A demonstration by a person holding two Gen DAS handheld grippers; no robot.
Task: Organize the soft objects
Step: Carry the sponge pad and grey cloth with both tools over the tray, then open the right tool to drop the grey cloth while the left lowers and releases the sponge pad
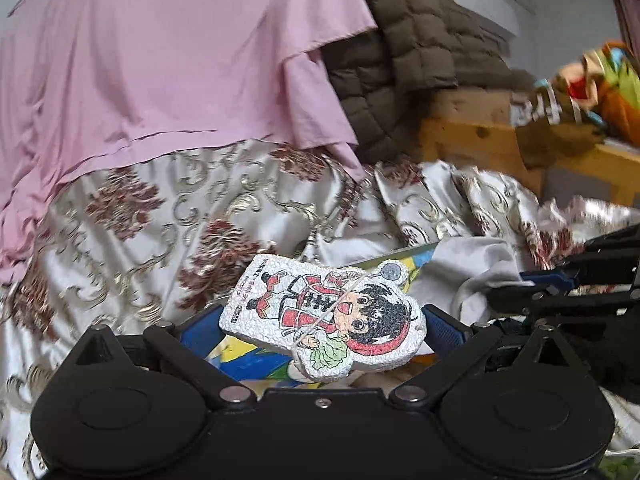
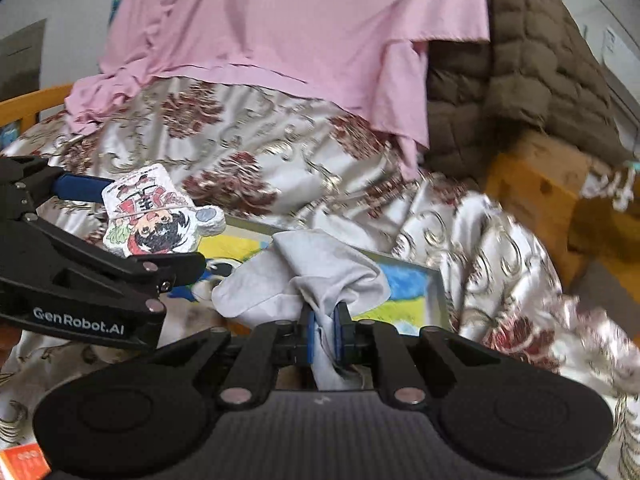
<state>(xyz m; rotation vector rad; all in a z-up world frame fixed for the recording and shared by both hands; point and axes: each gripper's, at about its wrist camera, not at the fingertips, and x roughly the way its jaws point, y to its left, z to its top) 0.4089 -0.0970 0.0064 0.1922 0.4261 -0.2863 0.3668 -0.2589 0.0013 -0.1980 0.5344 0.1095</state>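
Note:
My left gripper (image 1: 320, 326) is shut on a white foam cartoon figure (image 1: 320, 312) printed with a black-haired character in red; the figure also shows in the right wrist view (image 2: 154, 216), held above a colourful picture board (image 2: 404, 284). My right gripper (image 2: 324, 332) is shut on a crumpled pale grey cloth (image 2: 316, 272) that lies over the board. The right gripper also shows at the right of the left wrist view (image 1: 560, 284), next to the cloth (image 1: 464, 268).
A floral satin bedspread (image 1: 132, 216) covers the bed, with a pink sheet (image 1: 160, 52) and a brown quilted jacket (image 1: 412, 52) behind. A wooden bed frame (image 2: 532, 192) stands right. An orange box (image 2: 24, 460) lies at lower left.

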